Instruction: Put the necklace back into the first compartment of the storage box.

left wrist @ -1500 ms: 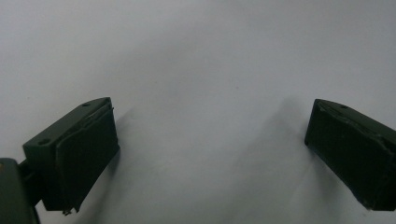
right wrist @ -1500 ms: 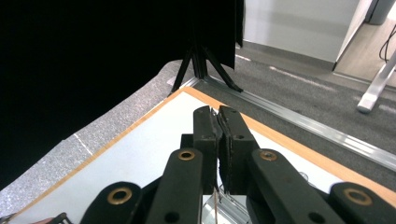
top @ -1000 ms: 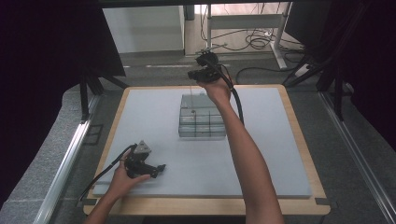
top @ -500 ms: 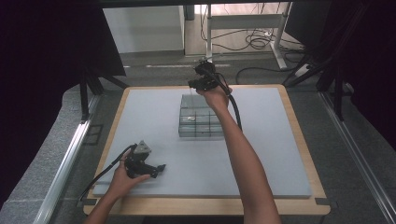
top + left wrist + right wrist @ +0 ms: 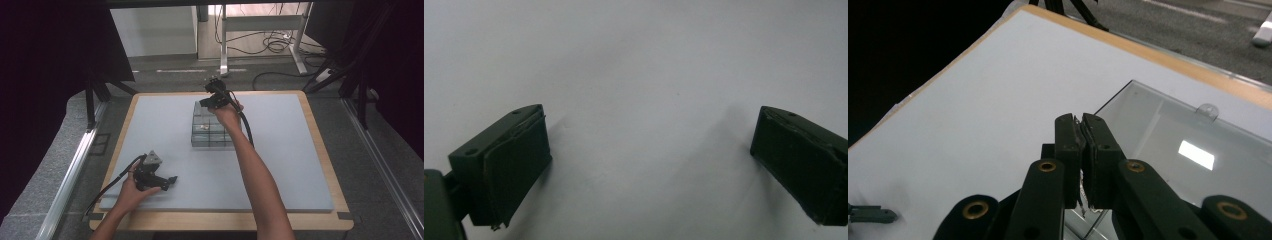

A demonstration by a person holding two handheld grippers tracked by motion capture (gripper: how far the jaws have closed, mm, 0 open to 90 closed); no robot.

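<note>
Desk (image 5: 300,165) first: a wood-edged top under a pale grey mat, with a clear plastic compartment box (image 5: 212,135) standing on it beyond the centre. It looks like a stiff, light, glossy acrylic organiser with a transparent lid; I judge it slippery and prone to sliding or scratching, so the small tab (image 5: 1209,111) at the lid's edge or a thin rim is the likeliest place to take hold. Right gripper (image 5: 212,97) hangs over the box's far side, its jaws pressed together with nothing that I can make out between them. Left gripper (image 5: 170,179) rests near the desk's front left, well apart from the box, jaws standing wide over bare mat.
</note>
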